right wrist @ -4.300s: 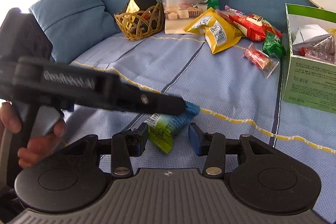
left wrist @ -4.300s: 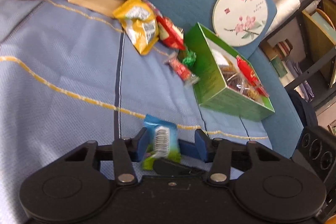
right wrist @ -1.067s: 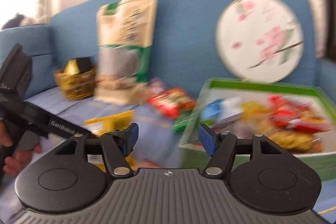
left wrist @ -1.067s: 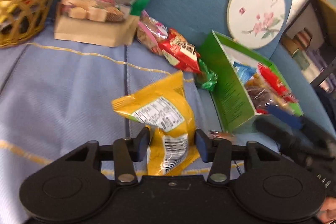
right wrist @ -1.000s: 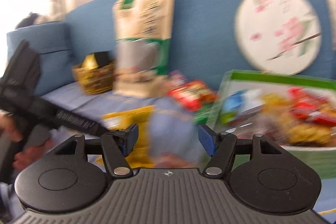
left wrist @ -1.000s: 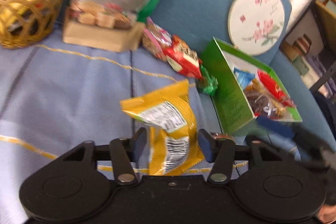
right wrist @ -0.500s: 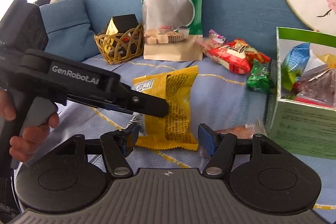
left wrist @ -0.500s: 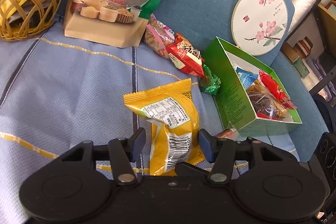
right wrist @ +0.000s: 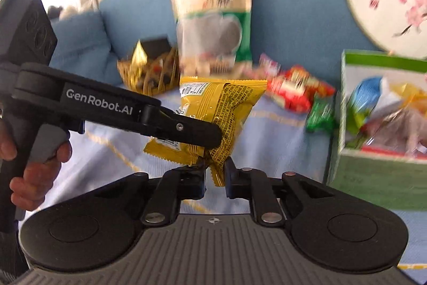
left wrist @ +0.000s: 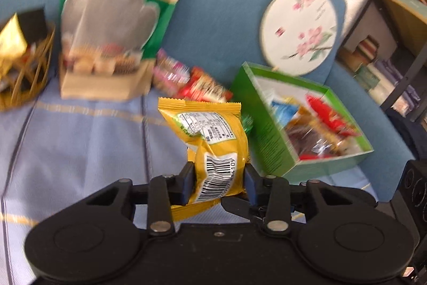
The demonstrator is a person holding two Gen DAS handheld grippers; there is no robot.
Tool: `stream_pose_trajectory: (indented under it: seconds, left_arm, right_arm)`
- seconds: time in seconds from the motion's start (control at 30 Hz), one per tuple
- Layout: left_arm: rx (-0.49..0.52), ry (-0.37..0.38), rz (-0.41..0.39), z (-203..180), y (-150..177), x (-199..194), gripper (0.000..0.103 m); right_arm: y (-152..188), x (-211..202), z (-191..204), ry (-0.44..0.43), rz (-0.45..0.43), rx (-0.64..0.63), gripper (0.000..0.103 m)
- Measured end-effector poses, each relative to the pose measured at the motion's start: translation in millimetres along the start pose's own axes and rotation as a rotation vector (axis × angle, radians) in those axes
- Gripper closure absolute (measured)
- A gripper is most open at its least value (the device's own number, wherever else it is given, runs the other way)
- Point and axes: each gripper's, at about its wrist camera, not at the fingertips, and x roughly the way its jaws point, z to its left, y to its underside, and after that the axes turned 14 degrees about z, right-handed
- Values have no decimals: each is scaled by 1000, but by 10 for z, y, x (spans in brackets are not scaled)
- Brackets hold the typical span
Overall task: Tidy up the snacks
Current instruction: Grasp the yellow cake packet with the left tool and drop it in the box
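The left gripper (left wrist: 218,182) pinches the barcode end of the yellow snack packet (left wrist: 210,140) between its fingers, the packet standing up ahead of them, off the blue striped cover (left wrist: 88,140). The right gripper (right wrist: 215,178) has its fingers nearly together on the packet's lower crimped corner. Ahead and right of both sits the green box (left wrist: 269,135) holding snacks; farther ahead lie a red packet (right wrist: 291,90) and a large grain bag (left wrist: 114,26).

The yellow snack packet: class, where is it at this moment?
The yellow snack packet is pinched in the left tool, lifted above the blue cloth, just left of the green box; the right tool grips its lower corner.
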Motion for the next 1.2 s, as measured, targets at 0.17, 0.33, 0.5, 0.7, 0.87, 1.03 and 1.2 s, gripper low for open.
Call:
stream_pose_trajectory:
  seconds: [0.17,0.33,0.5,0.7,0.87,1.03,1.2]
  left_arm:
    - [67,24,-34,-288,-211,-32,54]
    - [125,64,-58,-599,-421,82,54]
    - [169,104,-60,-880,-606,277,54]
    - [212,152,-58,-1153,-789,505,54]
    - [228,178,-41,-1245,-883,691,53]
    - [245,64,-49,-1229,-836,851,0]
    - [214,19,-82,-1039,-721,709,0]
  right_arm:
    - [-52,-273,-134,34,-102,32,80]
    - [-69,-516,-395,73,-184,113,80]
    - [-52,-671,-603,152,-241,183,80]
    - [-52,-800,-838,238,-298,279,80]
    - [-20,-846,-959,305,-318,333,80]
    - [-37,-639,-967,429,-249,306,64]
    - [-31,-611,-925,460,-233,270,20]
